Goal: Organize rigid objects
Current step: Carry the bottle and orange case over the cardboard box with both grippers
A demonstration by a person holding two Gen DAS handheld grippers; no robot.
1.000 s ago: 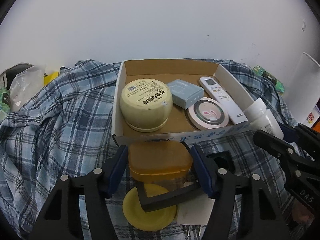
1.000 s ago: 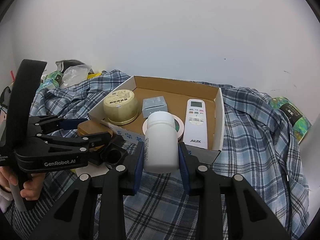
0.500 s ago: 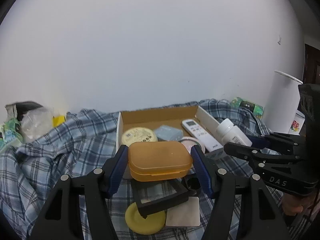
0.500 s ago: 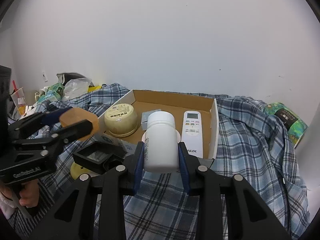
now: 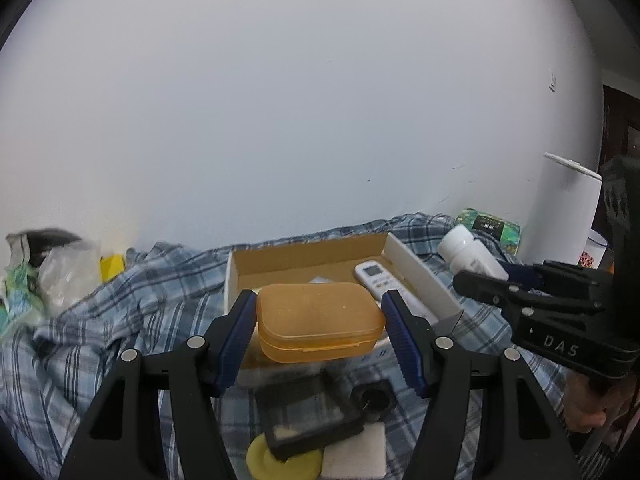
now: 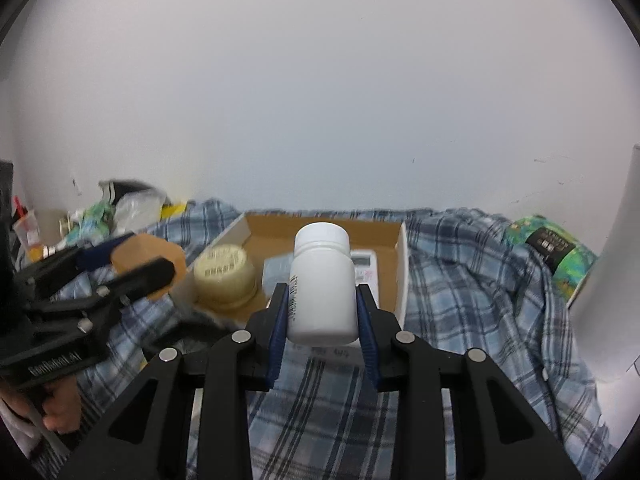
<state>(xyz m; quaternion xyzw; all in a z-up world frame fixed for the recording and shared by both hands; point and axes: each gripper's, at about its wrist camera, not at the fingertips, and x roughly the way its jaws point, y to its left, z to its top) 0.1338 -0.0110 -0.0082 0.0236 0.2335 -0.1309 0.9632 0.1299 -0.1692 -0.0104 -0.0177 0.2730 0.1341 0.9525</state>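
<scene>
My left gripper (image 5: 320, 320) is shut on an orange plastic case (image 5: 318, 322) and holds it in the air in front of the open cardboard box (image 5: 416, 272). My right gripper (image 6: 322, 304) is shut on a white pill bottle (image 6: 322, 284), upright, held above the box's near edge (image 6: 402, 276). The box holds a cream round tin (image 6: 225, 274), a white remote (image 5: 374, 274) and a small grey box (image 6: 276, 270). The right gripper with the bottle (image 5: 472, 254) shows at the right of the left wrist view.
The box lies on a blue plaid cloth (image 6: 480, 280). A black square frame (image 5: 308, 412), a yellow disc (image 5: 280, 460) and a white pad (image 5: 356, 456) lie on the cloth below the left gripper. Bags (image 5: 48, 276) lie far left. A green packet (image 6: 556, 256) lies far right.
Both grippers have risen and tilted up with their loads. The orange case has come off the cloth. The box now sits lower and farther in both views.
</scene>
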